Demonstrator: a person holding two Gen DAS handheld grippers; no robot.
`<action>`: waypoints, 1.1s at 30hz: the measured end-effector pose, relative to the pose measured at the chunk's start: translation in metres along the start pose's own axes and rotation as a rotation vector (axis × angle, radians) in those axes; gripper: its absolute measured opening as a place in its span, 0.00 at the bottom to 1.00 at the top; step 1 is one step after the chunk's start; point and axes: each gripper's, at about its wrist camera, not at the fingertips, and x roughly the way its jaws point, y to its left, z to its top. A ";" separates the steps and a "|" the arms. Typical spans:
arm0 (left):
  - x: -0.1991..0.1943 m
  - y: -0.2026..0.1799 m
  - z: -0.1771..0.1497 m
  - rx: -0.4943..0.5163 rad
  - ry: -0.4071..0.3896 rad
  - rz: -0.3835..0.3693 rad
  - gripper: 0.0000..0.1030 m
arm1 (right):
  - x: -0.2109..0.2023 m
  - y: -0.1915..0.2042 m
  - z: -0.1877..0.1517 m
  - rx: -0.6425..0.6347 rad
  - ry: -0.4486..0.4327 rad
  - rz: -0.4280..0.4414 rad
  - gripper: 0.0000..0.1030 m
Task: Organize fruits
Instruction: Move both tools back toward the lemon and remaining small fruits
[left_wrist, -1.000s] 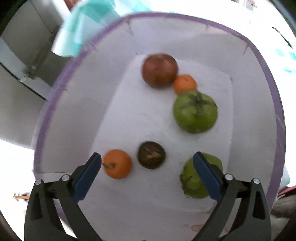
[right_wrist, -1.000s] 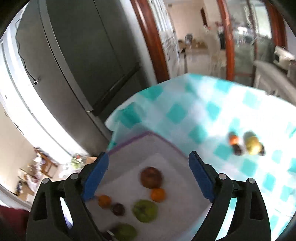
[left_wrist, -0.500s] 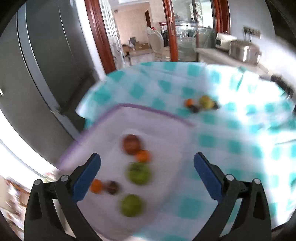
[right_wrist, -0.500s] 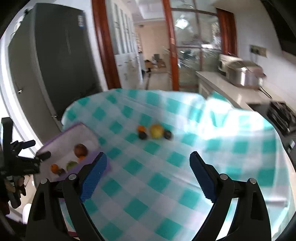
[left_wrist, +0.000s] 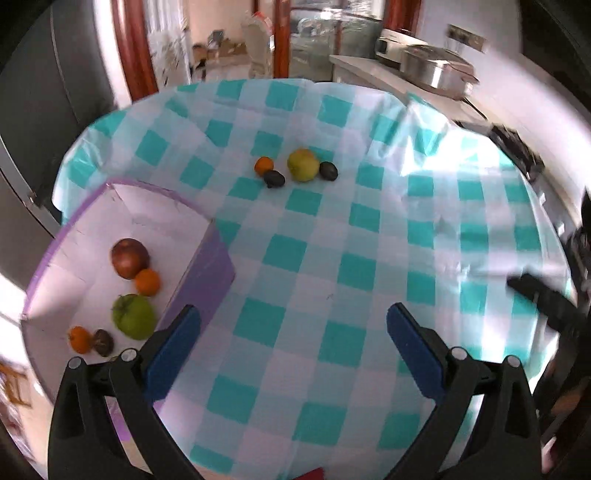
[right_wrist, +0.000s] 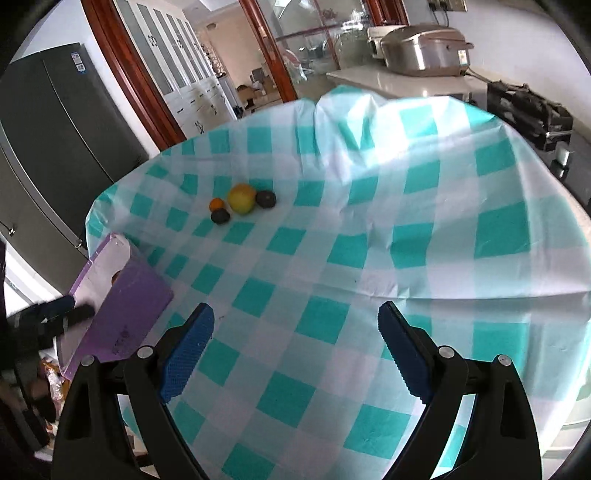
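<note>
Left claw (left_wrist: 293, 314): spread wide, nothing in it. Right claw (right_wrist: 295, 310): spread wide too, nothing in it. Both up over the checked cloth (left_wrist: 332, 258), facing the loose fruit, likely ready for the next pick.

Inside the purple box (left_wrist: 207, 280) at the left side of the table: a dark red fruit (left_wrist: 130, 257), a small orange (left_wrist: 147, 282) touching it, a big green fruit (left_wrist: 133, 316) just beside that, then a second orange (left_wrist: 79, 339) and a little brown fruit (left_wrist: 102, 336) side by side. Put there to keep the sorted fruit together.

Out on the cloth, well apart from the box: a third orange (left_wrist: 263, 164), a dark fruit (left_wrist: 274, 178) just beside it, a yellow-green fruit (left_wrist: 303, 164), and another dark fruit (left_wrist: 328, 171). All in one small bunch, so easy to take one by one. Probably about half done. Round and likely to roll, so best grabbed gently around the middle.
</note>
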 end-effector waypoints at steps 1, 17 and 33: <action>0.006 0.002 0.010 -0.025 0.010 0.001 0.98 | 0.004 0.000 0.001 -0.012 0.000 0.004 0.85; 0.144 0.050 0.155 -0.200 0.119 -0.033 0.98 | 0.207 0.059 0.084 -0.256 0.189 -0.119 0.70; 0.310 0.067 0.176 -0.268 0.275 0.072 0.77 | 0.344 0.075 0.140 -0.320 0.228 -0.097 0.56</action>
